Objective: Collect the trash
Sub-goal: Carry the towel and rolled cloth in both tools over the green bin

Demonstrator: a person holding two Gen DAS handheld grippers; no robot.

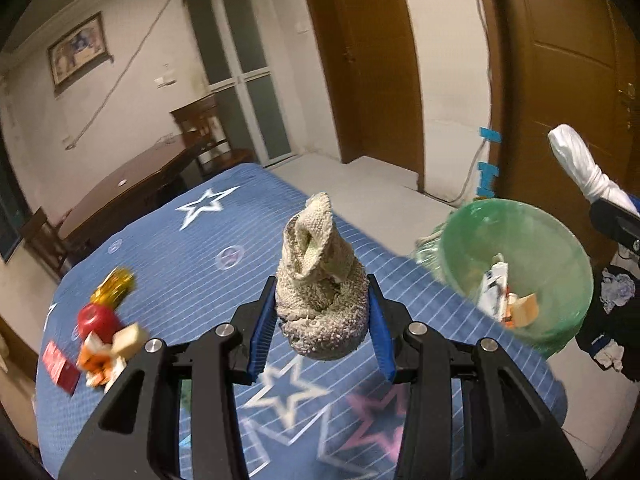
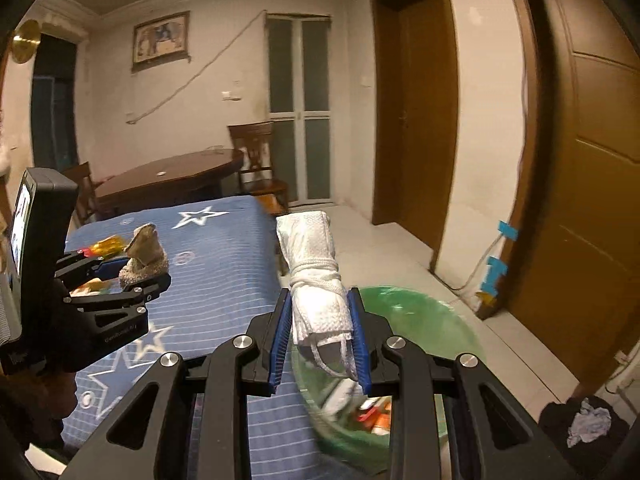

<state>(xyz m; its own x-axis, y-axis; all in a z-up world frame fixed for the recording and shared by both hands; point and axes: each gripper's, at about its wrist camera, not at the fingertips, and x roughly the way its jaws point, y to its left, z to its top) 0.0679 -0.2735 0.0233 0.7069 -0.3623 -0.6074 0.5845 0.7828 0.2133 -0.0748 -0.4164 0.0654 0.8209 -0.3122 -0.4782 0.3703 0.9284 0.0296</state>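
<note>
Left gripper [image 1: 322, 320] clamps a soft, light grey rag [image 1: 320, 300] above the bed [image 1: 200, 248]; right gripper [image 2: 320, 340] clamps a limp white mask bundle [image 2: 316, 280] over the green bin [image 2: 420, 320]. Mid-body grips suit both.

Legible text, one item: small pale lettering on the side of the left gripper [image 2: 136, 276] body, right wrist view, apparently "GenRobot.AI", partly blurred. Print on the packaging in the green bin [image 1: 560, 216]: unreadable.
</note>
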